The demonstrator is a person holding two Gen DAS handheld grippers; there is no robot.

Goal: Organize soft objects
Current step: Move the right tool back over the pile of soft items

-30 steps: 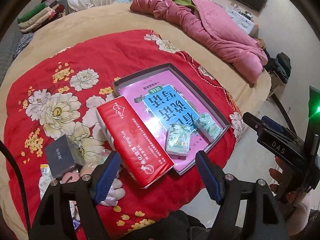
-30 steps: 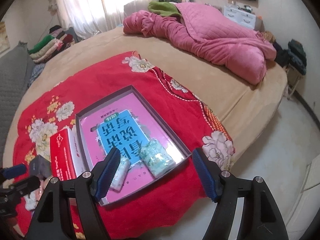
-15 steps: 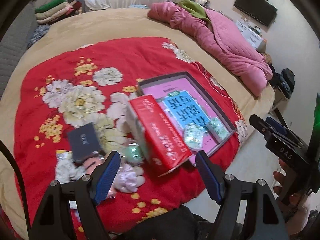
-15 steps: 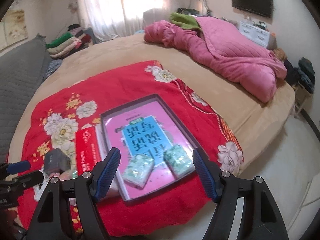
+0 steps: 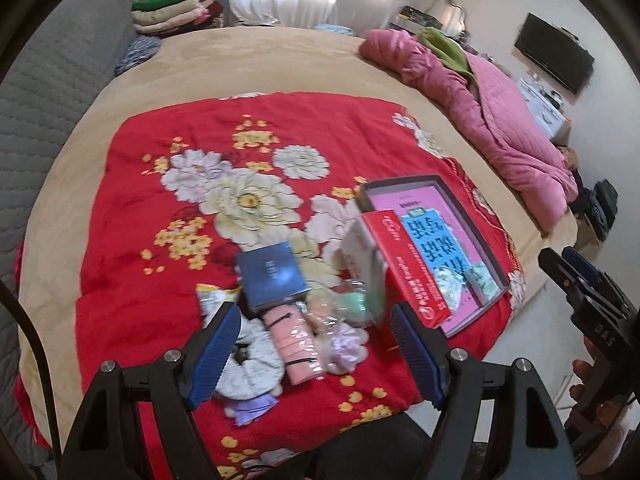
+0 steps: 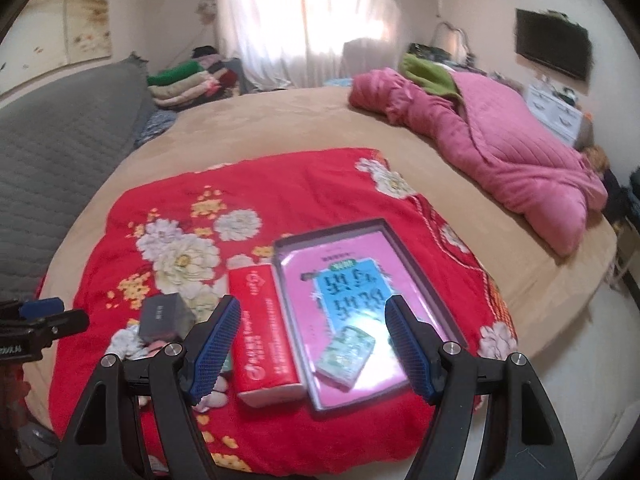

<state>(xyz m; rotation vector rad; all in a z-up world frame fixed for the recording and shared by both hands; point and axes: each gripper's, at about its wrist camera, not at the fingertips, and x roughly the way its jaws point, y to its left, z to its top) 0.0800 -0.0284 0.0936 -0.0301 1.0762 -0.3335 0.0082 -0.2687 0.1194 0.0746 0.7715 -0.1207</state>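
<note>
A red floral cloth (image 5: 168, 208) covers the near part of the bed. On it lies a grey-rimmed pink tray (image 6: 332, 230) with small green-white tissue packets (image 6: 346, 354) inside. A red tissue pack (image 5: 404, 264) stands against the tray's left side. Left of that are a dark blue box (image 5: 272, 274) and a heap of soft items: a pink packet (image 5: 296, 340), a lilac scrunchie (image 5: 346, 346) and a white fluffy piece (image 5: 252, 364). My left gripper (image 5: 316, 336) hovers open above the heap, holding nothing. My right gripper (image 6: 312, 320) hangs open above the red pack and the tray.
A pink quilt (image 6: 500, 148) lies bunched at the bed's far right. Folded clothes (image 6: 188, 80) are stacked at the back by the window. A grey quilted cushion (image 6: 60, 132) lines the left side. Bare floor (image 6: 560, 360) runs past the bed's right edge.
Both grippers have drawn back, risen and swung left. The soft heap now sits between the left fingers in view, and the tray has slid to the right. Both stay open and empty.
</note>
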